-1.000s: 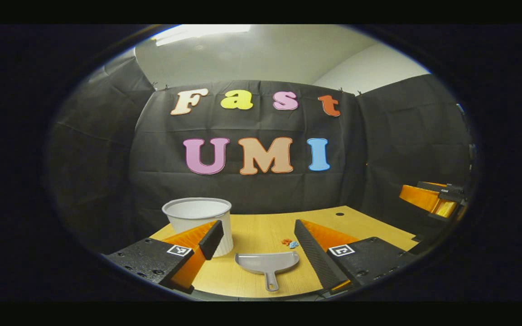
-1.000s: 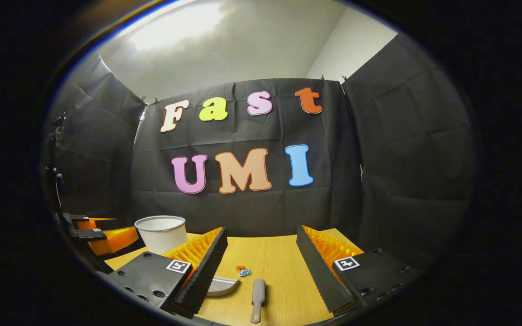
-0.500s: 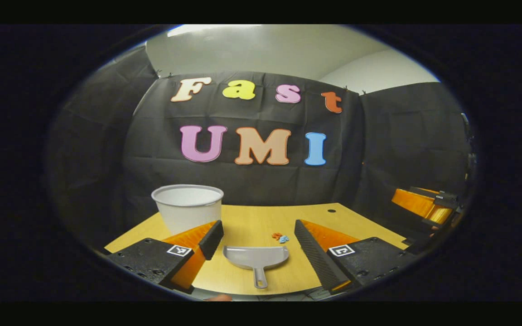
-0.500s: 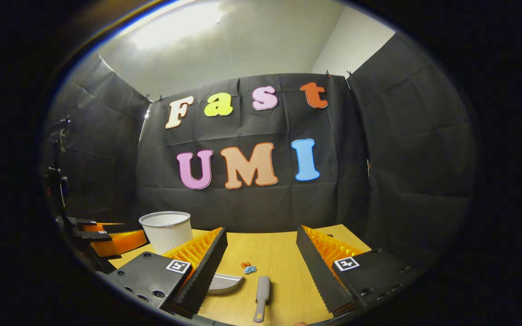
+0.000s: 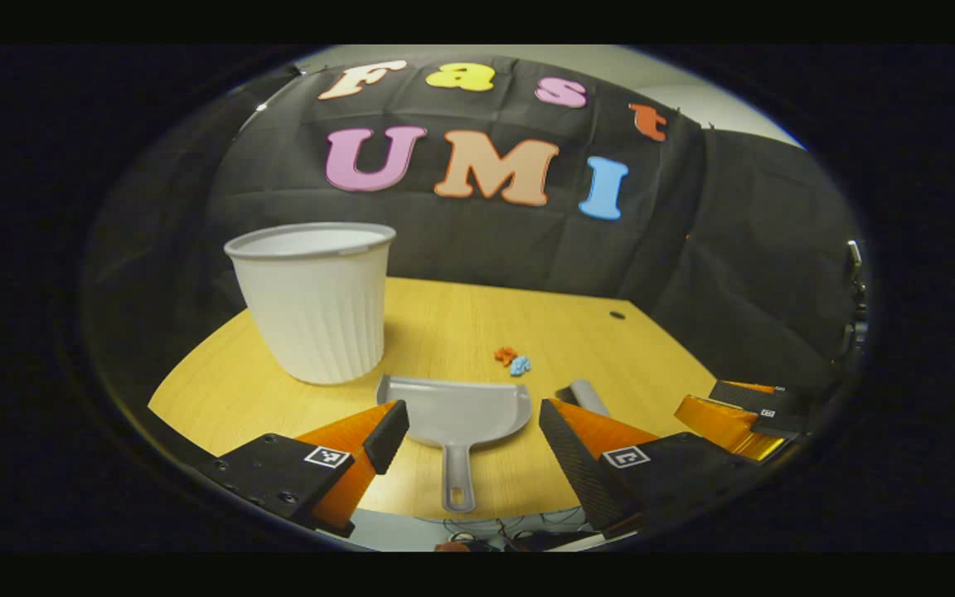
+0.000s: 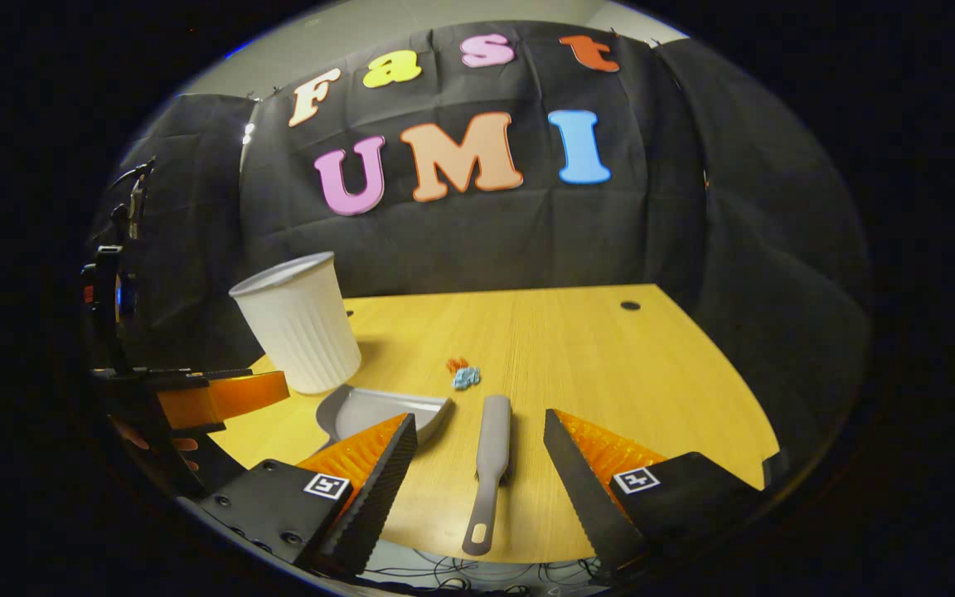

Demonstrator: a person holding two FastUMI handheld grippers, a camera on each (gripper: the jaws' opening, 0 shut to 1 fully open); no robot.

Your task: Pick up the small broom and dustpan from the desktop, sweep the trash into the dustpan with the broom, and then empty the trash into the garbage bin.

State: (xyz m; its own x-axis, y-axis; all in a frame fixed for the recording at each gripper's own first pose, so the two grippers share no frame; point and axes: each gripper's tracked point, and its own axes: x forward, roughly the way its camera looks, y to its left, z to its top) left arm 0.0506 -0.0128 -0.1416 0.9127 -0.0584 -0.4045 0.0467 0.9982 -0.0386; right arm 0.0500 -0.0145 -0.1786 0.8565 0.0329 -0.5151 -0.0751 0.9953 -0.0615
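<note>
In the left gripper view, the left gripper (image 5: 471, 419) sits at the bottom of the frame with its two fingers spread wide and nothing between them pressed. The grey dustpan (image 5: 454, 408) lies flat on the wooden desktop (image 5: 444, 323) in the lower centre, its pan just beyond the fingertips and its handle running down toward the bottom edge through the gap between the fingers. Up and to the left of the dustpan stands the white ribbed garbage bin (image 5: 314, 300), upright. Small bits of trash (image 5: 512, 360), orange and blue, lie just up and to the right of the pan's open edge. Only the tip of the grey broom (image 5: 587, 392) shows, behind the gripper's finger on the frame's right. The right gripper (image 5: 734, 408) shows at the lower right edge.

In the right gripper view, the right gripper (image 6: 477, 435) also has its fingers spread apart. The broom (image 6: 492, 458) lies on the desktop (image 6: 610, 356) in the gap between them, handle pointing to the bottom edge, touched by neither finger. The dustpan (image 6: 382, 408) lies to its left, partly hidden by the finger on that side. The trash (image 6: 462, 373) sits just above the broom's head, and the garbage bin (image 6: 298, 323) stands at middle left. The left gripper (image 6: 220, 394) shows at the left edge, with fingers of a hand (image 6: 164, 441) below it.
</note>
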